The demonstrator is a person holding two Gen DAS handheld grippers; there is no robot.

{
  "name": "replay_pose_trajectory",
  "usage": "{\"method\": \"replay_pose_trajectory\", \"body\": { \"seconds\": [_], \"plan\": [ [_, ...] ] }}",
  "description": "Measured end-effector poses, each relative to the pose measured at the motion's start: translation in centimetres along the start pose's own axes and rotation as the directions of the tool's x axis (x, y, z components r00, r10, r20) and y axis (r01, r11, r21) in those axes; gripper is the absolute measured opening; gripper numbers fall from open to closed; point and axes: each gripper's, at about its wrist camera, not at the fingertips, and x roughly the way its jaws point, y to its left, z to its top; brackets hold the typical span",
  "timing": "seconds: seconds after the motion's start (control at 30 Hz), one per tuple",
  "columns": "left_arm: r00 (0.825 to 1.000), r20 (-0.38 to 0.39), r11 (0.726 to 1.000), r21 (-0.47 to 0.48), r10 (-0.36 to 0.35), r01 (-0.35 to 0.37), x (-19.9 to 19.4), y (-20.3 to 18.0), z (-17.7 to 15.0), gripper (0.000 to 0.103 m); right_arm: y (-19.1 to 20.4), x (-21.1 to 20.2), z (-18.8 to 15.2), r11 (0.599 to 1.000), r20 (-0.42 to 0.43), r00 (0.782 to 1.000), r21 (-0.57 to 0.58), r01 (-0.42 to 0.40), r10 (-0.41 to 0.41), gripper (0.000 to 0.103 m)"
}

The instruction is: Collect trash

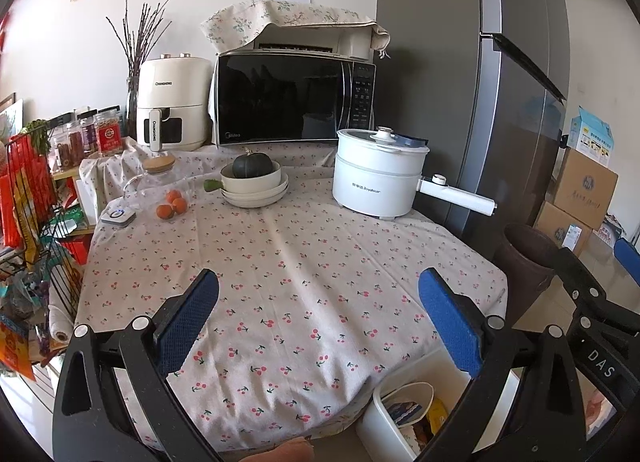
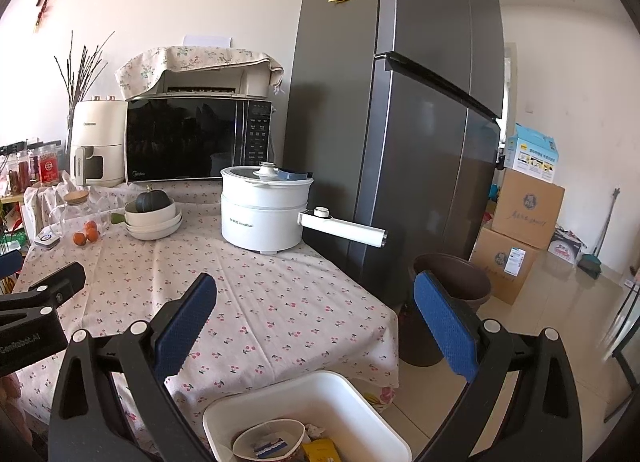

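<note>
Both my claws are spread and hold nothing, and the white bin with the trash, a paper cup on top, stands low before the table, nearer my right claw than my left claw.

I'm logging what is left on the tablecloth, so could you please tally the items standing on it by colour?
White: 3, electric pot, stacked bowls, small round-dial device
Orange: 3, oranges
Dark green: 1, squash
Clear: 1, glass jar
Total: 8
</note>
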Motion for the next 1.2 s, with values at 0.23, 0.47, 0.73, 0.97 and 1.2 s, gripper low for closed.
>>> {"method": "replay_pose_trajectory", "body": {
  "seconds": [0.23,0.47,0.73,0.97,1.2],
  "plan": [
    [1.000,-0.005,1.000,0.002,-0.002,0.002,0.1,-0.1,-0.3,0.096,-0.3,0.0,-0.2,1.000,-0.003,1.000,-0.005,0.003,-0.003,0.096],
    [1.000,-0.020,1.000,0.007,-0.004,0.005,0.5,-0.1,-0.7,0.096,-0.5,0.1,-0.6,1.000,-0.018,1.000,-0.011,0.007,-0.007,0.096],
    [0.999,-0.036,1.000,0.017,-0.007,0.008,0.8,-0.2,-0.8,0.096,-0.4,0.2,-0.7,1.000,-0.031,0.999,-0.023,0.012,-0.013,0.096],
    [0.999,-0.051,0.999,0.029,-0.014,0.016,1.2,-0.5,-0.7,0.096,-0.6,0.4,-0.9,0.999,-0.050,0.999,-0.038,0.019,-0.021,0.096],
    [0.997,-0.068,0.999,0.046,-0.026,0.029,1.6,-1.4,-0.9,0.096,-1.4,0.6,-1.3,0.998,-0.066,0.997,-0.041,0.043,-0.045,0.096]
  ]
}}
